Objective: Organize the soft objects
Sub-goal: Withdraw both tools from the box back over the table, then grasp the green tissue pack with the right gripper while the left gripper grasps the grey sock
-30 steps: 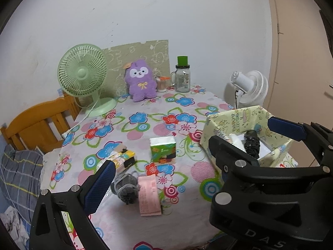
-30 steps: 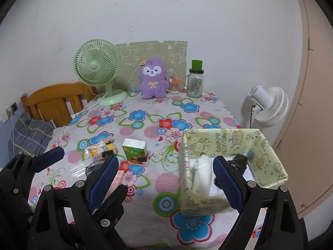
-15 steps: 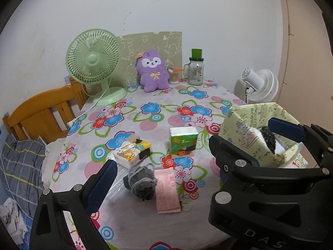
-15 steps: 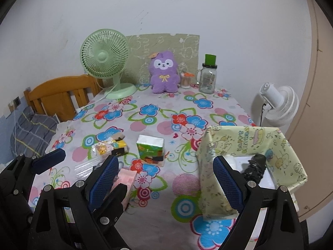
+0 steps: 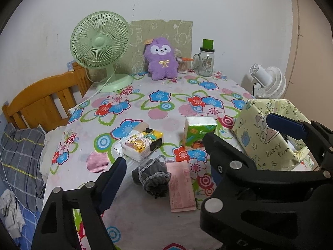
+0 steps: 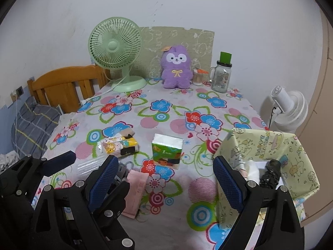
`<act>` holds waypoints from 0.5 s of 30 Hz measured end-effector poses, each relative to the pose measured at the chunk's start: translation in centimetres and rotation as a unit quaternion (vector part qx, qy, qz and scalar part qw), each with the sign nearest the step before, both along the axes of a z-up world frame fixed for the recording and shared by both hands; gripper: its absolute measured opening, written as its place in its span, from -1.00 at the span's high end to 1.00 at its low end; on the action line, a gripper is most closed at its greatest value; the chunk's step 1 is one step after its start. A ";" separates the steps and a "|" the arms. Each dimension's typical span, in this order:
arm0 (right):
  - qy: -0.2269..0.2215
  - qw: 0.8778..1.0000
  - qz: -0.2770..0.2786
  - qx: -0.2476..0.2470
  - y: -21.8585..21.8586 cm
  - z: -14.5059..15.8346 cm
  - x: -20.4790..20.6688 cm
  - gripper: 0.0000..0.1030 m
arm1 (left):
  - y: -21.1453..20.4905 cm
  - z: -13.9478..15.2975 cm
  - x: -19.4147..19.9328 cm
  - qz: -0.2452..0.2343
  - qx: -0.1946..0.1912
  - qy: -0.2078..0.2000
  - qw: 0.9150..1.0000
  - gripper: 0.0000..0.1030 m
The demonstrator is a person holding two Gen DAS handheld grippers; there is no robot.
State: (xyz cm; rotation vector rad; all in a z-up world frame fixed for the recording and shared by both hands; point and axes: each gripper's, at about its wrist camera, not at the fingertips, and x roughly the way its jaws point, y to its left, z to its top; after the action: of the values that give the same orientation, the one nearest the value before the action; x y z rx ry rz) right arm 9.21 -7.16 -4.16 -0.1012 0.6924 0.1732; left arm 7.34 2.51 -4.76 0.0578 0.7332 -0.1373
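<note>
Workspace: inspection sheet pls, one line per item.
Surface: table under a floral cloth.
Job's things: green tissue pack, cartoon tissue pack, grey bundle, pink slip; paper box at right already holds items.
Clutter: plush, jar.
Grippers: left gripper closing, nothing between the jaws; right gripper open, empty.
Cables: green fan cord on cloth.
Surroundings: wooden chair, white fan.

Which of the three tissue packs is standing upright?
The green tissue pack; the cartoon-printed pack and the pink pack lie flat.
</note>
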 end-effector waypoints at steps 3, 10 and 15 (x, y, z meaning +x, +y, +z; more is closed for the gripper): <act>0.005 1.000 0.004 -0.003 0.6 -0.4 0.6 -0.82 | 0.3 -0.4 0.4 0.001 0.000 0.006 1.000 -0.55; 0.014 1.000 0.011 -0.008 1.5 -1.2 1.7 -0.82 | 1.0 -1.3 1.6 0.007 -0.005 0.021 1.000 -0.41; 0.024 0.999 0.017 -0.012 2.2 -2.0 2.5 -0.82 | 1.8 -2.0 2.4 0.013 -0.011 0.032 0.999 -0.27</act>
State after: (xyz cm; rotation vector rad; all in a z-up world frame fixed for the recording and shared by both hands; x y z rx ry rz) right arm 11.75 -4.93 -6.19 -0.1328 0.7410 0.2003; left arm 9.76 4.26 -6.80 0.0222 0.7955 -0.1236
